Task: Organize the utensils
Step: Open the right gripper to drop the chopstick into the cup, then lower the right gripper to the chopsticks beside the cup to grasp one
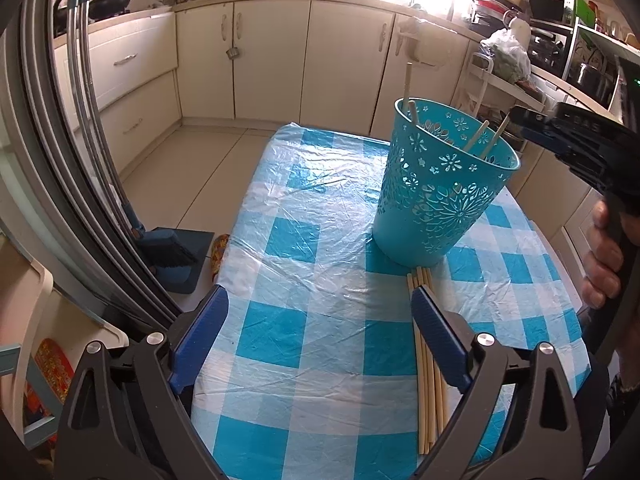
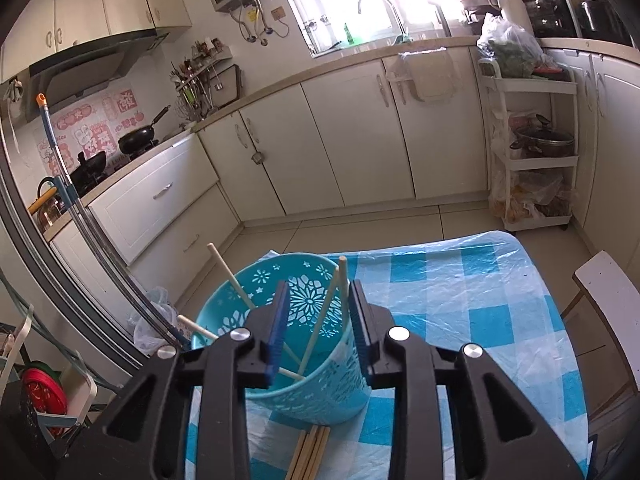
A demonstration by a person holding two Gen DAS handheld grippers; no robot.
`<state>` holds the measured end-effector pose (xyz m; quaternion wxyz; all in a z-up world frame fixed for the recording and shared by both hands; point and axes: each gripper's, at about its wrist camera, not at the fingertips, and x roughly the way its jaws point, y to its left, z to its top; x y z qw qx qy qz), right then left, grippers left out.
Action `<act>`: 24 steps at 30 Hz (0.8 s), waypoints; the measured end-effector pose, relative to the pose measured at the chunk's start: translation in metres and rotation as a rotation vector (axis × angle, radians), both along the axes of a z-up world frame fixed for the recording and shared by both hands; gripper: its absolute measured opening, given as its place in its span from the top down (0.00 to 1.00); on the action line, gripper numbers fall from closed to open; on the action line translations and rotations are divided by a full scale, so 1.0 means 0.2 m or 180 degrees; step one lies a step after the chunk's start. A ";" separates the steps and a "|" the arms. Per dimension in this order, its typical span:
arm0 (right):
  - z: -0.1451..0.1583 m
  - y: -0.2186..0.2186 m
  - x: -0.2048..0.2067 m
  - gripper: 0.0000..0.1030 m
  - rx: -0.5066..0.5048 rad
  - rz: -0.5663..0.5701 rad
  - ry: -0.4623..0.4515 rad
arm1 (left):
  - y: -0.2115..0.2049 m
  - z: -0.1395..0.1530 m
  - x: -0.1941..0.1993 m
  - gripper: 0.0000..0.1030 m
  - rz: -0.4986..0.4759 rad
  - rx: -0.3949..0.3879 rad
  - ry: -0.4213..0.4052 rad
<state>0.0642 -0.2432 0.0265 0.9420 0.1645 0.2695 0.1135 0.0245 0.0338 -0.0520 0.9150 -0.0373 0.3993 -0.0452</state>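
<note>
- In the left wrist view, the left claw stood wide open over the bench, which was covered with a blue and white checked plastic cloth, and nothing was between its blue pads.
- A bundle of pale chopsticks lay flat on the bench. Their far ends came just beside the foot of the blue cup, and the right pad of the left claw stood above them, apart from them.
- The blue cup stood upright, and some chopsticks leaned inside it against the rim.
- The right claw was at the right edge of this view, above the rim of the cup, with a hand on its handle.
- In the right wrist view, the right claw hung directly over the mouth of the blue cup. Its jaws were partly open, and a chopstick stood in the gap between them; I could not see the pads pressing on it, so I judged it released.
- About four chopsticks rested in the cup, spread in different directions.
- The loose chopsticks on the bench lay in front of the cup.
- To do this step well, I think the right claw should rise straight up, so that it does not tip the light cup, and the left claw should come lower and close around only one or two sticks near their middle.
</note>
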 end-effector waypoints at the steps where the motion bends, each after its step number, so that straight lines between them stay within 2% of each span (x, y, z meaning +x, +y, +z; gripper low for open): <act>1: 0.00 0.00 -0.01 0.70 0.0001 -0.0011 -0.0014 | 0.00 0.00 0.00 0.13 0.0001 0.0010 -0.0012; 10: -0.05 -0.05 -0.25 0.70 0.0035 -0.0178 -0.0044 | -0.03 0.04 -0.04 0.12 -0.0013 0.0082 -0.0098; 14: -0.17 0.00 -0.31 0.70 -0.0051 -0.0119 0.0174 | -0.03 0.03 -0.05 0.12 -0.0020 0.0078 -0.0090; 16: -0.28 0.05 -0.33 0.70 -0.0116 -0.0030 0.0381 | -0.03 0.03 -0.06 0.12 -0.0021 0.0076 -0.0076; 20: -0.49 0.17 -0.32 0.75 -0.0218 0.0131 0.0744 | 0.00 0.01 -0.07 0.11 0.0003 0.0053 -0.0020; 24: -0.61 0.24 -0.28 0.77 -0.0297 0.0203 0.0946 | 0.02 -0.02 -0.07 0.11 0.0044 0.0046 0.0037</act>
